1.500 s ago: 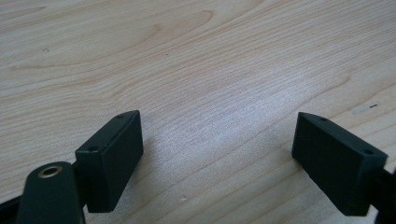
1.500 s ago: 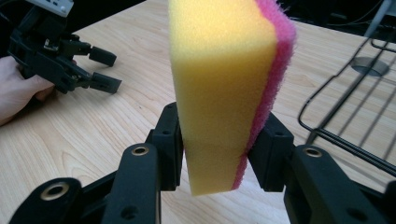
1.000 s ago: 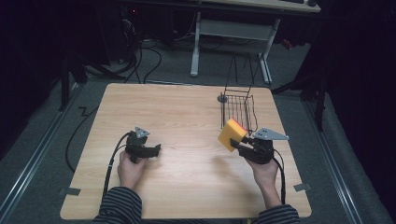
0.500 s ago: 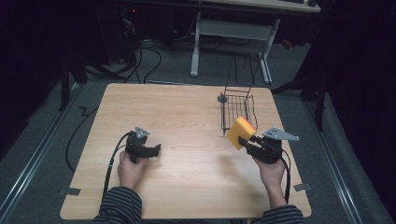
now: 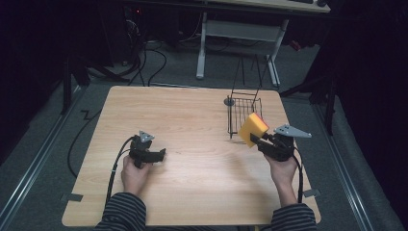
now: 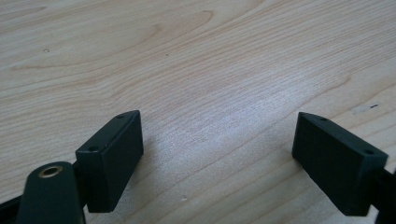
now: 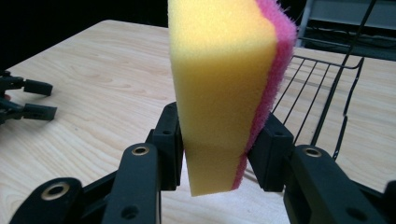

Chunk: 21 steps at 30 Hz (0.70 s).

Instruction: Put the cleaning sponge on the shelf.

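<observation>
Right gripper (image 5: 256,140): raised above the wooden table (image 5: 192,115) at about 3 o'clock of its surface, held in the person's right hand (image 5: 282,167). Its jaws are pinched on a sponge (image 5: 253,129), yellow foam with a pink scouring layer. In the right gripper view the sponge (image 7: 229,88) stands on edge between the two jaws, yellow face toward one jaw, pink face toward the other, most of its body rising above them.

Sponge location: off the table, in the right gripper's grasp, just beside the near end of the wire basket (image 5: 243,113), at roughly 6 o'clock of the basket. In the high view it overlaps the basket's near rim; whether it touches the wire cannot be told.

Wire basket: black, standing at about 2 o'clock of the table, its handles upright. The right gripper view shows its wire floor (image 7: 322,93) to the right of the sponge.

Left gripper (image 5: 161,154): low over the table at about 8 o'clock, held in the left hand (image 5: 134,172). The left gripper view shows its jaws spread wide with bare wood (image 6: 196,93) between them.

Both forearms wear striped sleeves (image 5: 122,214).
</observation>
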Each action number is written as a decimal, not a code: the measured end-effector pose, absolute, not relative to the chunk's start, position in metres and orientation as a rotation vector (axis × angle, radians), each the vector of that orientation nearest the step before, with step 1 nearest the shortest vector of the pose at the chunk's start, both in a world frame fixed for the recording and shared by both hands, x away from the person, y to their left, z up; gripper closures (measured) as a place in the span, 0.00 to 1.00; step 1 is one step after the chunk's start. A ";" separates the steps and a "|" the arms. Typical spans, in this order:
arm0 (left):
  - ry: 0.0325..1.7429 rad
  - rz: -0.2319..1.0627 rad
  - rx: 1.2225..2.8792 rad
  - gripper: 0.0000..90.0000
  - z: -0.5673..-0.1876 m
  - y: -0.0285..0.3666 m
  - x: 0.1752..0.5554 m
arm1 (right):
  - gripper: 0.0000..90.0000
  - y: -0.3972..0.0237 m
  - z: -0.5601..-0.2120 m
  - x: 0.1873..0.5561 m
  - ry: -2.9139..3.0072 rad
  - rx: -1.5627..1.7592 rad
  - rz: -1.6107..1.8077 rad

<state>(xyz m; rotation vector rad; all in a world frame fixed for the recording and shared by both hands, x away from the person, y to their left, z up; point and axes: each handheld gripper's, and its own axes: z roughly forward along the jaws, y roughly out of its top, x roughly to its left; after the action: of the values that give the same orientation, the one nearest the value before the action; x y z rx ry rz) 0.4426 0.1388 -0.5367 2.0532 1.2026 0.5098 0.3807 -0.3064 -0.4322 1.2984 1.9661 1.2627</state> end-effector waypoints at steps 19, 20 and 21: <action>1.202 0.509 2.053 0.19 -0.537 0.139 0.443 | 0.67 -0.305 -0.429 0.420 1.941 1.342 1.180; 1.201 0.509 2.055 0.19 -0.537 0.139 0.443 | 0.67 -0.305 -0.429 0.420 1.941 1.342 1.180; 1.202 0.509 2.055 0.19 -0.537 0.139 0.443 | 0.67 -0.305 -0.430 0.422 1.939 1.344 1.173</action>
<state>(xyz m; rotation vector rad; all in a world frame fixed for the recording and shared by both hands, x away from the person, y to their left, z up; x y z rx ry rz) 0.4427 0.1390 -0.5366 2.0554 1.2016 0.5085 0.4216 -0.3053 -0.4299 1.3436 1.9388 1.1732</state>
